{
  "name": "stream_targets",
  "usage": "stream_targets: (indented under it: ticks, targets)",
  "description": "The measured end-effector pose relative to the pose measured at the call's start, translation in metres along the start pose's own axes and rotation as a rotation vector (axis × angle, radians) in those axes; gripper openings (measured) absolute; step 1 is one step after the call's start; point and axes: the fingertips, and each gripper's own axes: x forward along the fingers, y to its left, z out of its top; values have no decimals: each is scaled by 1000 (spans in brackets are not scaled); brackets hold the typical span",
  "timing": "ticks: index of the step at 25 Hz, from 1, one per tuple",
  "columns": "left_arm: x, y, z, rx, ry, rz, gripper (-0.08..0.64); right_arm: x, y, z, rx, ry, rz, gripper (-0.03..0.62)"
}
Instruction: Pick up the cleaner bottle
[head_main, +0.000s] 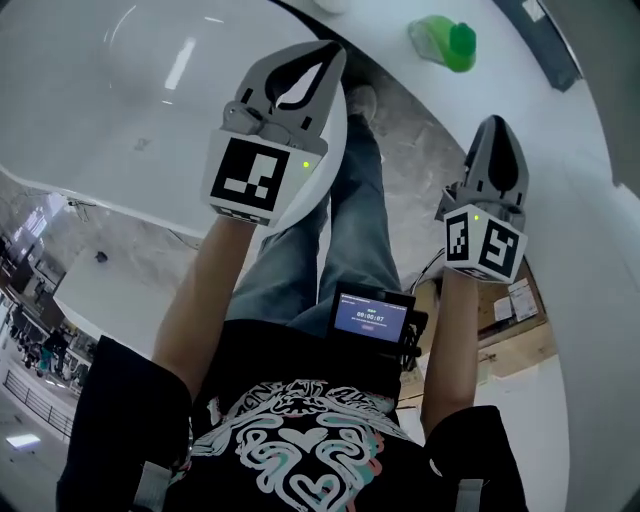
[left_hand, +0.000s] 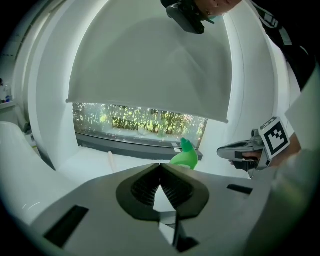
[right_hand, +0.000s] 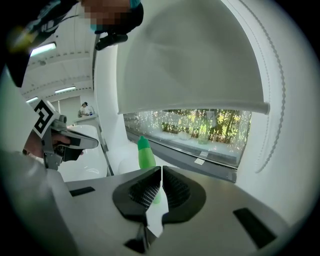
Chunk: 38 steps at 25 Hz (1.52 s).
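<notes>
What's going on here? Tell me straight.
A person holds a hand-held gripper in each hand, out in front of them. The left hand-held gripper and the right hand-held gripper both have their jaws together, with nothing between them. The green cleaner bottle stands on the white ledge by the window, ahead of both grippers and untouched. The pickup has not yet begun.
</notes>
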Motion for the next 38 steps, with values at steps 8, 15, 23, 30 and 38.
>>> stream_targets:
  ticks: [8,15,23,30,38]
  targets:
    - [41,3,-33,-39,35,0,15,36,-4,-30,36,-11,89,29]
    - [56,3,-44,-25,43,-17,15,59,5,-57,-5,44,125,29]
    - [64,25,-57,-15,70,6,14,81,16,-87,-94,101,164,137]
    - [76,24,-58,-26,73,-4,14,106,13,-103,-110,150,183,186]
    - [95,21,-62,-41,80,-20,15,122,22,-104,-191,150,229,206]
